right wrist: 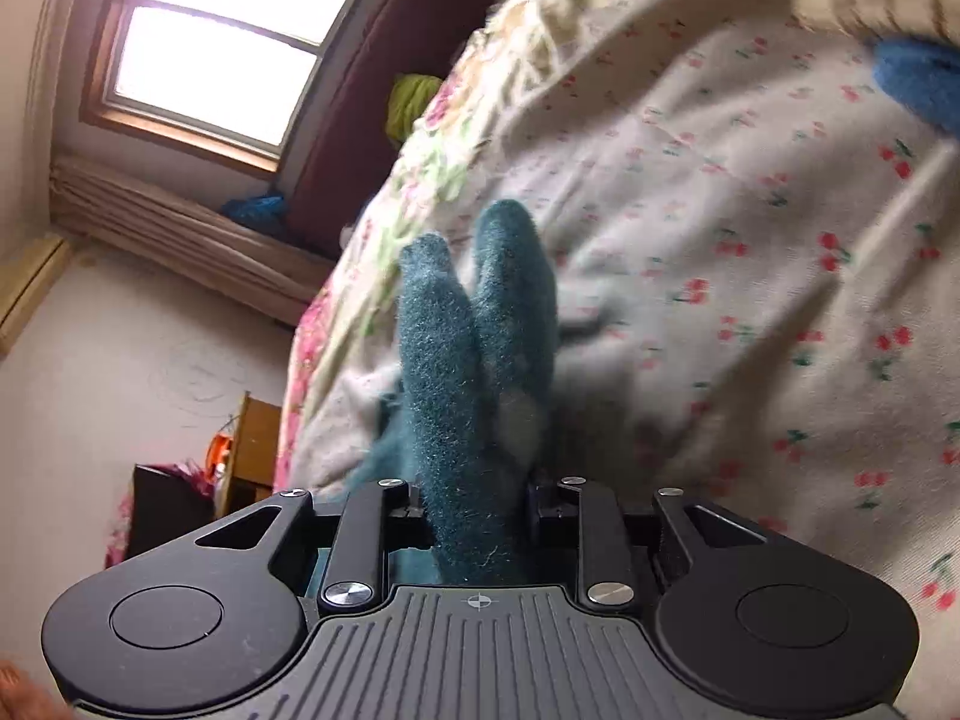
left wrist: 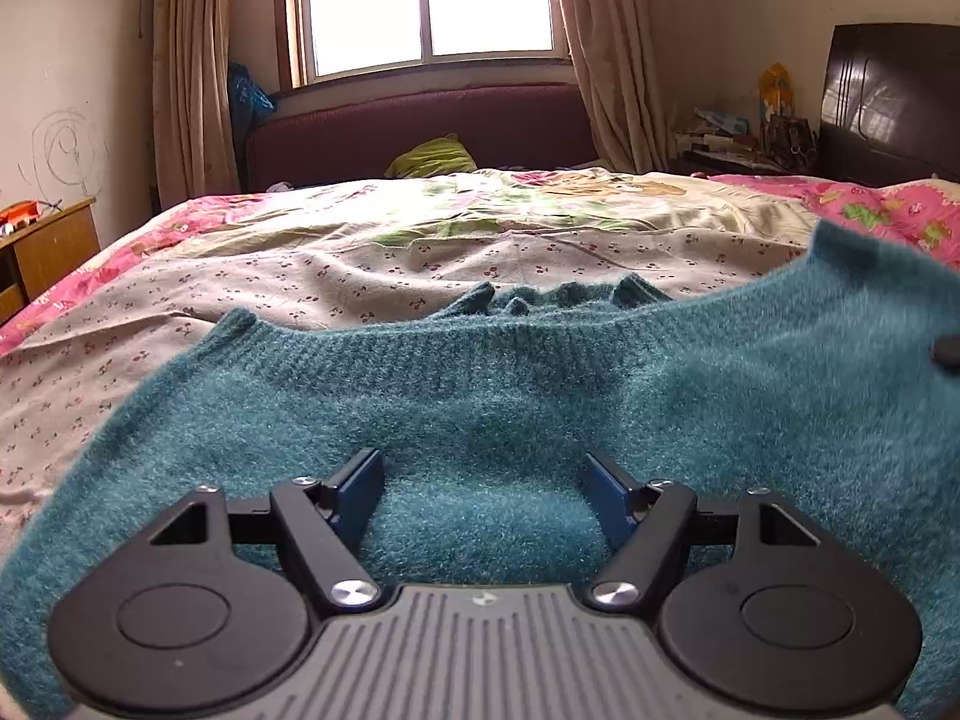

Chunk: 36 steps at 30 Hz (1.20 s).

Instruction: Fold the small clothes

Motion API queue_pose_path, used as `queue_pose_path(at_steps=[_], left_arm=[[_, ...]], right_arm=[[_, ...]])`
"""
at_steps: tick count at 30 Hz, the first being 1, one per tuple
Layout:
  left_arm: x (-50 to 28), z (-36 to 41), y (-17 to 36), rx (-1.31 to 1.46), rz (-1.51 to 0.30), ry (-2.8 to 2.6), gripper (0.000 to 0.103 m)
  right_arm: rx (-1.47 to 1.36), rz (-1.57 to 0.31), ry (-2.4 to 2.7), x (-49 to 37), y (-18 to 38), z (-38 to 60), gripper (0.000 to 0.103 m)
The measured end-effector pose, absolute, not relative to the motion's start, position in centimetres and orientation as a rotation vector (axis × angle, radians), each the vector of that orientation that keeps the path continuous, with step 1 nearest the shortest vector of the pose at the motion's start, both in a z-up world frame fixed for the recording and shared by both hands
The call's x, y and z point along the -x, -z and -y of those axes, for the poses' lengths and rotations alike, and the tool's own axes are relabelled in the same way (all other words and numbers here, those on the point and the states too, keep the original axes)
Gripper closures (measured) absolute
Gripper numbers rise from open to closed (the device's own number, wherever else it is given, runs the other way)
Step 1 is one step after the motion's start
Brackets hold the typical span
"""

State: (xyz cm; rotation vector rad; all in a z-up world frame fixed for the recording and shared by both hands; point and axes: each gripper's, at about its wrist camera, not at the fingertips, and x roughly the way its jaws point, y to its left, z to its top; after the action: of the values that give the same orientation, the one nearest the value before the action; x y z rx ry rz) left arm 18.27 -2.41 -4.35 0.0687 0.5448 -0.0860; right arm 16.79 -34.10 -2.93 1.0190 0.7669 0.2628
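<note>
Gripping a bunched fold of the teal sweater [right wrist: 474, 360], the right gripper [right wrist: 480, 516] lifts one edge off the bed [right wrist: 720, 240], likely to fold it over; the left gripper [left wrist: 483, 480] hovers spread, empty, above the knit.

Bed [left wrist: 372, 258]: covered with cherry-print sheet, pink floral quilt [left wrist: 870, 210] at far right. Green bundle [left wrist: 433, 157] lies near the maroon headboard [left wrist: 420, 126]. Window [left wrist: 429, 0] behind, flanked by beige curtains [left wrist: 192, 60]. Wooden cabinet [left wrist: 48, 246] stands left of the bed.
</note>
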Motion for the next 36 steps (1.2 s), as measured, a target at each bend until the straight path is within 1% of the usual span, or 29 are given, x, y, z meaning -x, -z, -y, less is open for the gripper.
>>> queue_pose_path(at_steps=[3,8,11,14,17,21,25,27,33,35,36], left_arm=[[-18.4,2.3,4.4,-0.062,-0.551,0.095,0.021],[-18.6,1.7,3.9,-0.033,-0.575,0.121,0.022],[-18.5,-0.9,2.0,0.083,-0.621,0.166,0.024],[-16.7,-4.3,-0.4,0.162,-0.596,0.149,0.024],[-15.1,-7.7,-1.7,0.192,-0.579,0.113,0.024],[-14.0,-12.4,-1.4,0.249,-0.587,0.003,0.024],[-14.8,-15.6,1.3,0.412,-0.682,-0.013,0.03],[-14.8,-16.7,1.7,0.486,-0.688,-0.004,0.03],[-14.5,-18.1,2.3,0.575,-0.687,-0.006,0.03],[-14.5,-18.8,2.6,0.615,-0.693,-0.006,0.03],[-14.5,-19.1,2.8,0.635,-0.694,-0.005,0.03]], right_arm=[[-0.992,-0.76,-0.284,-17.2,-0.4,31.7,0.078],[-0.944,-0.766,-0.289,-18.5,-4.5,26.7,0.078],[-0.902,-0.773,-0.268,-19.2,-6.2,23.8,0.078],[-0.843,-0.79,-0.252,-19.7,-7.3,21.1,0.078],[-0.789,-0.809,-0.24,-20.4,-8.0,18.0,0.078],[-0.753,-0.833,-0.245,-20.9,-7.9,13.9,0.078],[-0.715,-0.866,-0.243,-21.8,-6.8,9.4,0.078],[-0.679,-0.897,-0.242,-22.5,-5.8,6.8,0.078],[-0.525,-0.961,-0.236,-23.4,-2.9,0.0,0.077],[-0.491,-0.969,-0.229,-23.5,-2.4,-1.1,0.073],[-0.493,-0.977,-0.234,-23.5,-2.3,-1.3,0.068]])
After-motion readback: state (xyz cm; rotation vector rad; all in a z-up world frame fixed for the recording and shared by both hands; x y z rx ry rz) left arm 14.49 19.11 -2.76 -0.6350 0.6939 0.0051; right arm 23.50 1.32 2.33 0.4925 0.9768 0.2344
